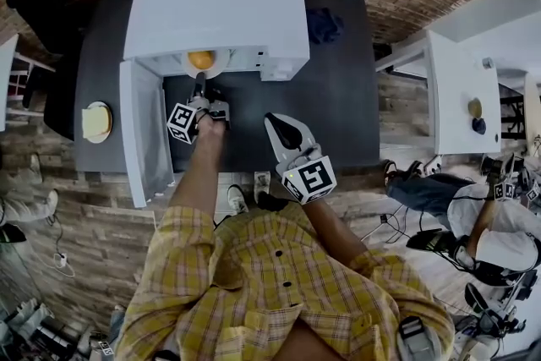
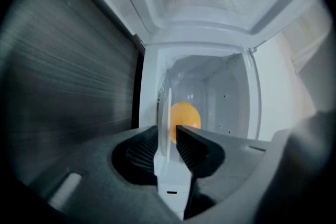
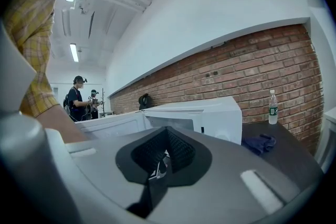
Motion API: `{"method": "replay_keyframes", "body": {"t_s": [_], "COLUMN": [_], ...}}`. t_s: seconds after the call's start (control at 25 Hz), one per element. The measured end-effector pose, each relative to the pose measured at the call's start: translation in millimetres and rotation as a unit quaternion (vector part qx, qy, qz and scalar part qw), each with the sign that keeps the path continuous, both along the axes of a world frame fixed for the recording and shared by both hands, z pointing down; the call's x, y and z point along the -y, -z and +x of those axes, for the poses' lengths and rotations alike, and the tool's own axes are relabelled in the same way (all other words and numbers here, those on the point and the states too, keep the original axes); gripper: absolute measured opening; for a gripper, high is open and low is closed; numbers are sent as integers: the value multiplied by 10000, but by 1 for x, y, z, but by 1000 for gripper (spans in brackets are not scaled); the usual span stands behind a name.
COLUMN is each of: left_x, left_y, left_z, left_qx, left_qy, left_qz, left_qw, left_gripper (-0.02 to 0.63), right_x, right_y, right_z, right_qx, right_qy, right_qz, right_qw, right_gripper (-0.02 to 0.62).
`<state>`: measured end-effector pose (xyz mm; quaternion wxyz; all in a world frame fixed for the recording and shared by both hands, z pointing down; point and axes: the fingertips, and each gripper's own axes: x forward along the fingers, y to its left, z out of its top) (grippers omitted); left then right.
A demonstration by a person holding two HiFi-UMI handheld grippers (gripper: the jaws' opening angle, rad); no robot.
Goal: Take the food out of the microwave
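person is reaching the left gripper (image 1: 200, 85) into the open microwave (image 1: 220, 8), rolled so one jaw is sitting above and one below the near rim of the white plate (image 2: 163, 113). jaws are standing apart around that rim: one pad is close against it, but a sliver of orange is showing between the other pad and the plate, so it isn't looking clamped yet. the food (image 2: 187, 114), a round orange lump, is sitting mid-plate inside the microwave cavity. the door (image 1: 139, 131) is hanging open at the microwave's left. the right gripper (image 1: 272, 123) is hovering in front of the microwave over the dark table (image 1: 338, 106), fingers together, nothing between them. step in hand, as a guess: closing on the rim, then drawing the plate out. risks: the bite is only taking the rim, so the loaded plate is going to be hanging off one edge. it's likely dipping at the far side once lifted, and the round food is free to roll off. a shallow pinch on a smooth plate is liable to slip. pulling before the plate is clear of the microwave's front sill, or drifting toward the door, is risking a knock that jars it loose. the right gripper isn't placed to support the far side.
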<state>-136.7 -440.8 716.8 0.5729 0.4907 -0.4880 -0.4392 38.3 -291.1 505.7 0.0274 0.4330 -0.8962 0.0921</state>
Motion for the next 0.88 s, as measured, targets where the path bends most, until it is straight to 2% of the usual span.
{"method": "replay_keyframes", "body": {"t_s": [0.04, 0.16, 0.48, 0.88], "left_x": [1, 2, -6, -33], "left_y": [0, -1, 5, 40], "left_z": [0, 0, 0, -4], "left_qx": [37, 161, 357, 173], "left_qy": [-22, -102, -270, -374], "left_qz": [-4, -10, -8, 233], "left_qw": [10000, 9998, 9990, 9989], "left_gripper": [102, 18, 8, 8], "right_x": [-1, -1, -3, -4], "right_y": [-1, -3, -4, -3], "right_z": [0, 3, 4, 0], "right_qx": [-4, -10, 52, 178], "right_qy": [0, -38, -95, -171], "right_qz": [-10, -18, -10, -70], "right_qw": [10000, 10000, 9999, 9997], "right_gripper": [2, 2, 2, 2]}}
